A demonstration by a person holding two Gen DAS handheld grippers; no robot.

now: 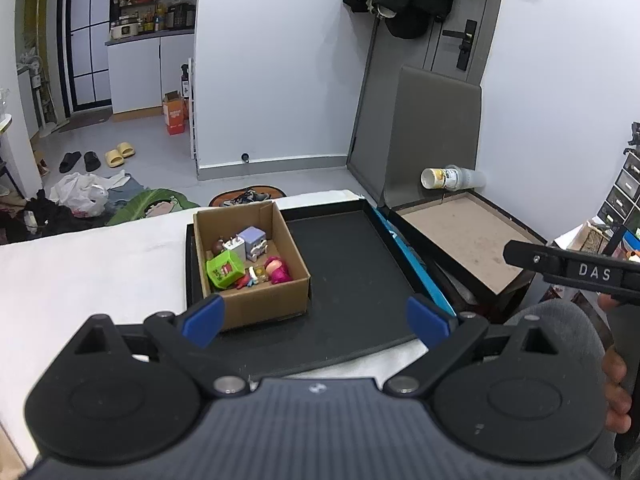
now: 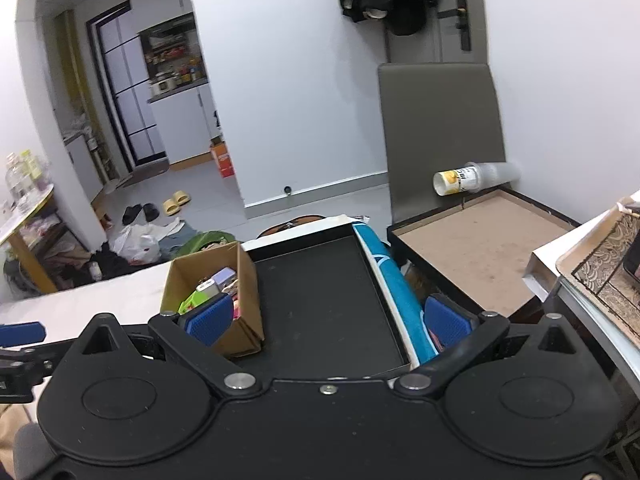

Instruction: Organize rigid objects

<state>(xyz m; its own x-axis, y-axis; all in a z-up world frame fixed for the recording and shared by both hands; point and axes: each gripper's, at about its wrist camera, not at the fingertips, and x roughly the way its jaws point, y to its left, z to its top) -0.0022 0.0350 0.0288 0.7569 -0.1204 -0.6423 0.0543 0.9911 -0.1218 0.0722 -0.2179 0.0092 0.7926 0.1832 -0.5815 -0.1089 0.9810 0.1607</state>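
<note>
While both grippers are held above the near edge of the white counter [image 1: 80,264], nothing is gripped by either. The left gripper [image 1: 316,320] is seen with its blue fingers [image 1: 202,320] spread wide apart, and the right gripper [image 2: 328,320] is likewise seen with its blue fingers [image 2: 448,322] wide apart and empty.

A black tray [image 1: 352,264] is laid on the counter, and a cardboard box [image 1: 260,304] is set in the left part of it, open at the top. The small rigid objects are gathered inside the box: a green block [image 1: 224,270] at the near left, a white charger [image 1: 235,247] behind it, a lavender cube figure [image 1: 254,240] just beside the charger, a pink figure [image 1: 277,270] at the right, and a few small coloured pieces [image 1: 250,278] between the green block and the pink figure. The rest of the tray floor is seen as bare black surface. From the right wrist view the same box [image 2: 248,280] is seen from its right side, partly hidden behind the left finger.

A blue strip [image 2: 392,280] is seen along the tray's right edge. Beyond it a low brown-topped table [image 1: 460,232] is placed, with a stack of cups [image 1: 448,178] lying on its side at the far end, against a grey chair back [image 1: 436,128].
</note>
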